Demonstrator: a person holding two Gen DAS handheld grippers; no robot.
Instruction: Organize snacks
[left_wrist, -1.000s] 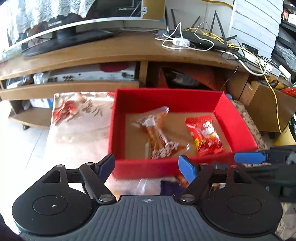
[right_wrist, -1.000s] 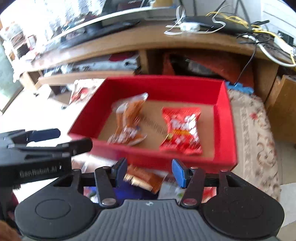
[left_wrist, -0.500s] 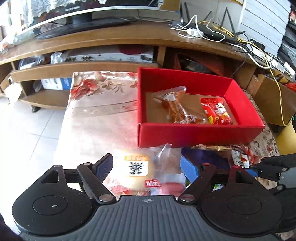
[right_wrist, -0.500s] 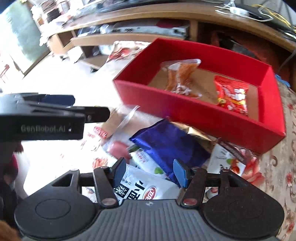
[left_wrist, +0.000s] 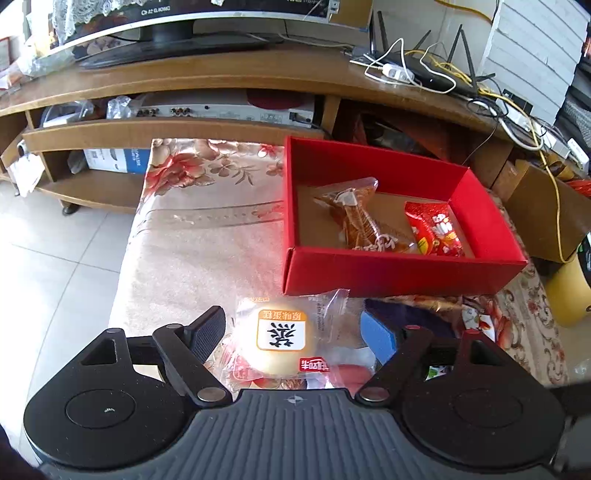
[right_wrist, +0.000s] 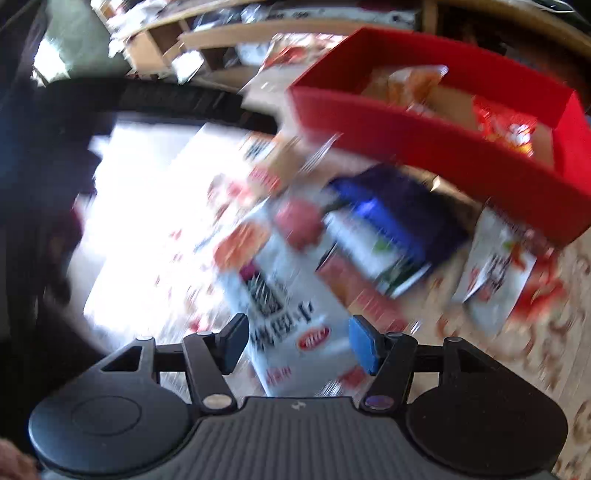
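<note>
A red box (left_wrist: 388, 275) sits on the flowered cloth and holds a clear orange snack bag (left_wrist: 360, 218) and a red snack packet (left_wrist: 434, 229). My left gripper (left_wrist: 293, 334) is open, its fingers on either side of a wrapped round cake (left_wrist: 282, 341) lying in front of the box. My right gripper (right_wrist: 297, 341) is open above a white snack bag (right_wrist: 291, 317); this view is motion-blurred. A blue bag (right_wrist: 391, 218) and another white packet (right_wrist: 495, 266) lie by the red box (right_wrist: 443, 147).
A wooden TV stand (left_wrist: 221, 79) with a monitor, routers and cables stands behind the box. White floor tiles (left_wrist: 55, 258) lie to the left of the cloth. A yellow object (left_wrist: 569, 295) stands at the right.
Both grippers pulled back from the box and dropped toward the loose snacks in front of it. The left now frames the round cake; the right swung over the white bag.
</note>
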